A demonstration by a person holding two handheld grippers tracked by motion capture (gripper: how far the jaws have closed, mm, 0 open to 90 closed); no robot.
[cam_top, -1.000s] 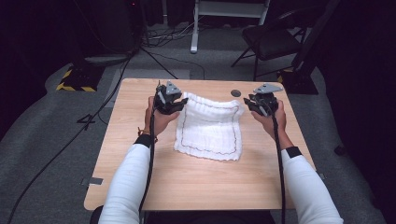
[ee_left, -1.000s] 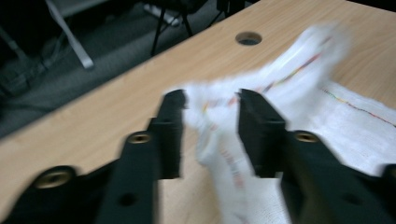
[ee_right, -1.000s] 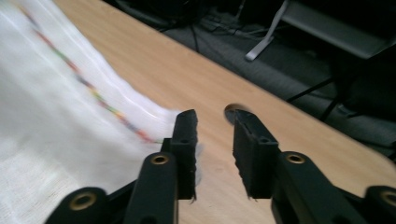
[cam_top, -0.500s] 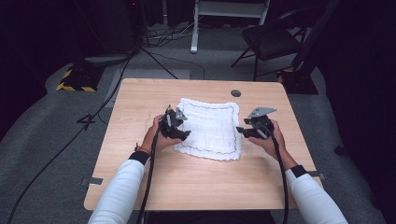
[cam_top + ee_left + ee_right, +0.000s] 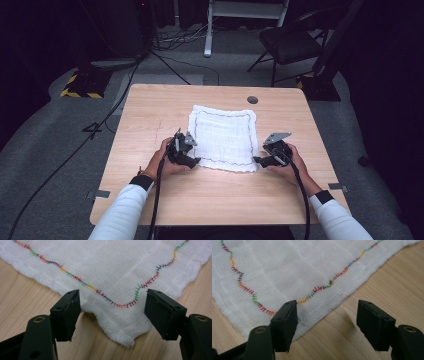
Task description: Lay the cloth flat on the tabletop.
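A: Where is the cloth [image 5: 223, 138]?

B: Flat on the wooden table [image 5: 150, 115], a little past centre toward 12 o'clock. White gauze, square, with a wavy line of many-coloured stitching running just inside its edge. A small dark round disc [image 5: 252, 99] sits in the tabletop beyond its far right corner.

A: Left gripper [image 5: 186, 159]?

B: At the cloth's near left corner, about 8 o'clock from the cloth's middle, held in the person's left hand [image 5: 162, 162]. In the left gripper view the jaws stand wide apart, one on either side of the corner; the corner tip [image 5: 128, 341] lies between them on the wood. Nothing is pinched.

A: Right gripper [image 5: 264, 160]?

B: At the near right corner, about 4 o'clock from the cloth's middle, in the right hand [image 5: 290, 162]. Jaws also wide apart. In the right gripper view one jaw is over the cloth's edge [image 5: 312, 322], the other over bare wood. It has hold of nothing. Whether the jaw tips touch the table, I cannot tell.

A: Sleeves?

B: White, with dark cuffs, both forearms coming in from 6 o'clock.
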